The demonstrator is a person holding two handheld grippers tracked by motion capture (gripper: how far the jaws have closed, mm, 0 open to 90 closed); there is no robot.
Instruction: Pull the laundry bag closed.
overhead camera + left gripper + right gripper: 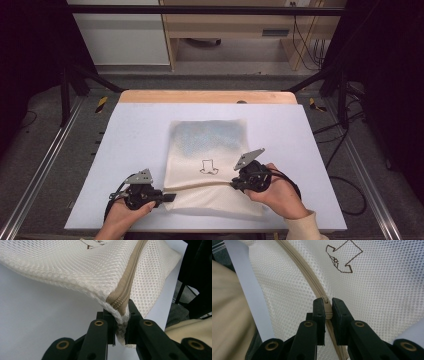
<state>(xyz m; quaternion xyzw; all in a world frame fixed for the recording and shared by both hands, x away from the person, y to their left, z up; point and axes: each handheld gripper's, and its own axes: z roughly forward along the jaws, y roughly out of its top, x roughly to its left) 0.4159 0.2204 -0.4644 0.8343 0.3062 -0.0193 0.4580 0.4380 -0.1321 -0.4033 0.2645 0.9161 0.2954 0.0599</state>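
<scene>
A cream mesh bag (207,160) lies flat near the middle of the pale blue-grey table (130,135), its near end lifted slightly between the two grippers. The fabric is an open honeycomb net, soft and padded at the edges. A tan zipper (200,184) runs across the near end of the bag, from about 8 o'clock to 4 o'clock of its centre. The bag's far half shows a bluish-grey tint through the net; what lies inside cannot be told.

The left gripper (167,197), at 7 o'clock of the bag's centre, has its black jaws closed tight on the bag's near left corner. The left gripper view shows what the high view does not: the corner seam and the zipper's end (122,302) pinched between the jaws, with the coarse weave (75,267) bulging above them.

The right gripper (234,184), at 4 o'clock of the bag's centre, has its jaws closed on the zipper. The right gripper view shows the tan zipper tape (327,310) clamped between the two pads, the zipper curving away towards 11 o'clock.

A small dark brown outline motif (208,167), angular in shape, is stitched on the bag's upper face; the right gripper view shows it enlarged (344,258). No readable writing or brand is seen on it.

Each gripper carries a grey three-cornered plate (248,158) on top.
</scene>
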